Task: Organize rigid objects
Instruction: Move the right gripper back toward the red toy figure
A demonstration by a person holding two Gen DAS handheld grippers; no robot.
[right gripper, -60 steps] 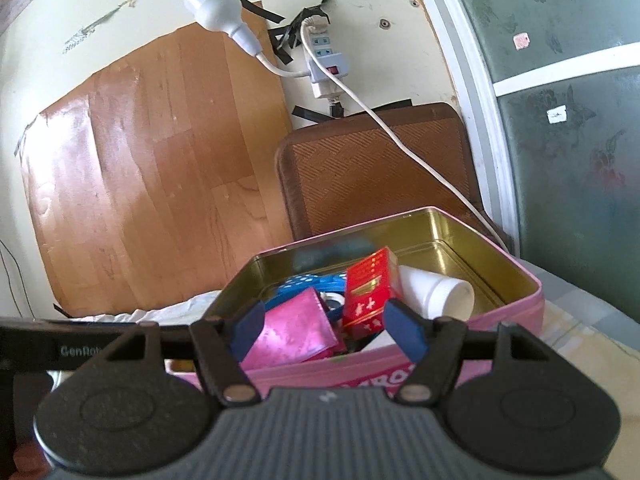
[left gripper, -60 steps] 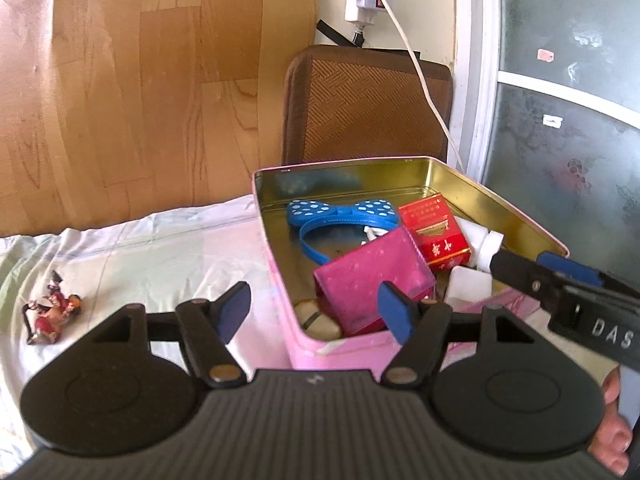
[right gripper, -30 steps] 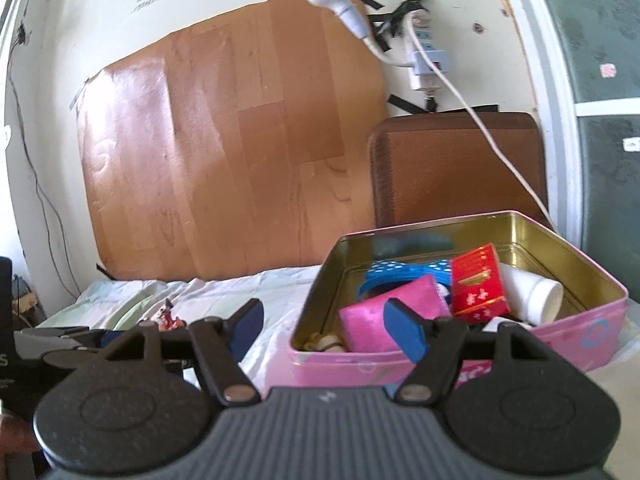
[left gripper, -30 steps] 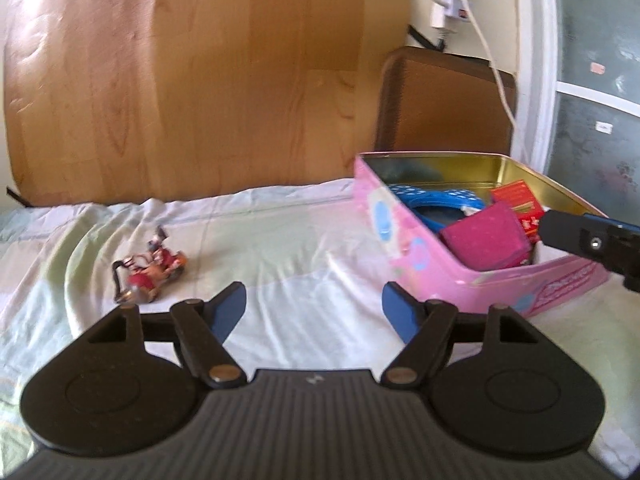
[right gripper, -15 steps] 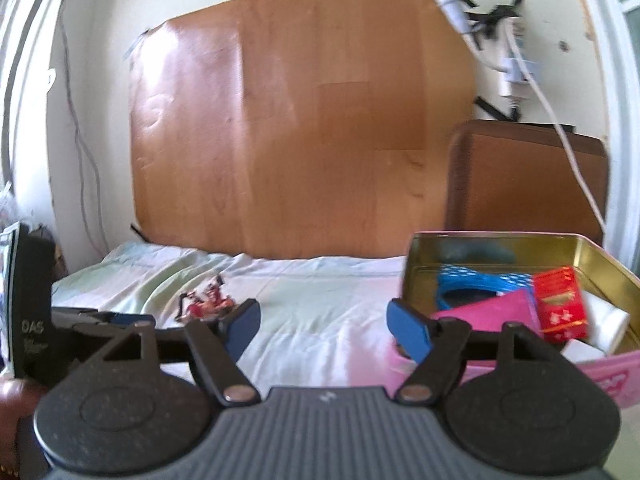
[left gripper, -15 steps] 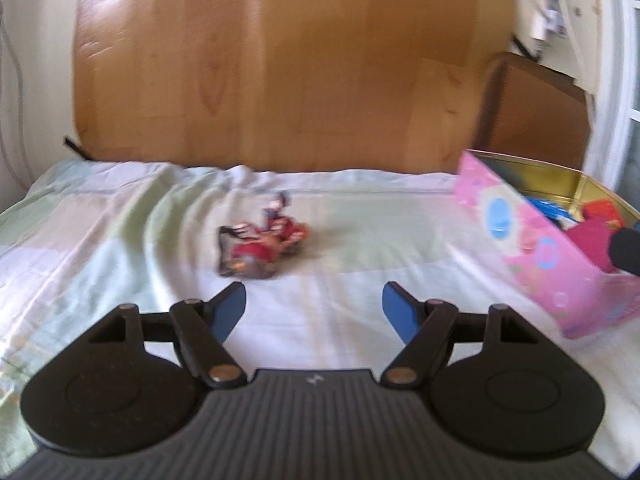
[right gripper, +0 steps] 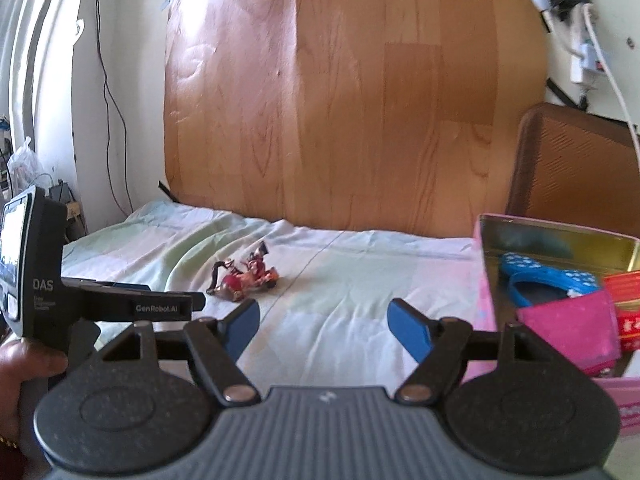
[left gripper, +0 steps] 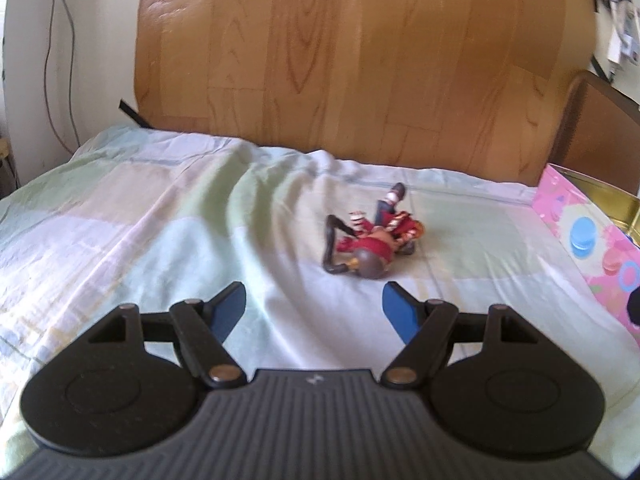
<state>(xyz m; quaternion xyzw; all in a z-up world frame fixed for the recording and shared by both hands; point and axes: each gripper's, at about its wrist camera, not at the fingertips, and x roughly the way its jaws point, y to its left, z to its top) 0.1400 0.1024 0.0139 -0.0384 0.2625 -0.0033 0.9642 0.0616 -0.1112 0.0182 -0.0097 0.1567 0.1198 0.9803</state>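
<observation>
A small red toy figure [left gripper: 374, 242] lies on the pale sheet, just ahead of my left gripper [left gripper: 314, 304], which is open and empty. It also shows in the right wrist view [right gripper: 244, 276]. My right gripper [right gripper: 324, 322] is open and empty above the sheet. The pink tin box [left gripper: 588, 236] stands at the right; in the right wrist view the box [right gripper: 486, 280] holds a blue spotted headband [right gripper: 548, 278], a magenta box [right gripper: 572, 326] and a red pack [right gripper: 624, 292]. The left gripper [right gripper: 192, 300] shows from the side in that view, near the figure.
A wooden board [right gripper: 352, 92] leans against the wall behind the bed. A brown woven cushion [right gripper: 572, 164] stands behind the tin. A power strip with white cable [right gripper: 588, 60] hangs on the wall at the upper right. The sheet [left gripper: 160, 220] has folds at the left.
Both grippers have swung left, away from the tin. The toy figure has come from the far left to just ahead of my left gripper. Both stay open.
</observation>
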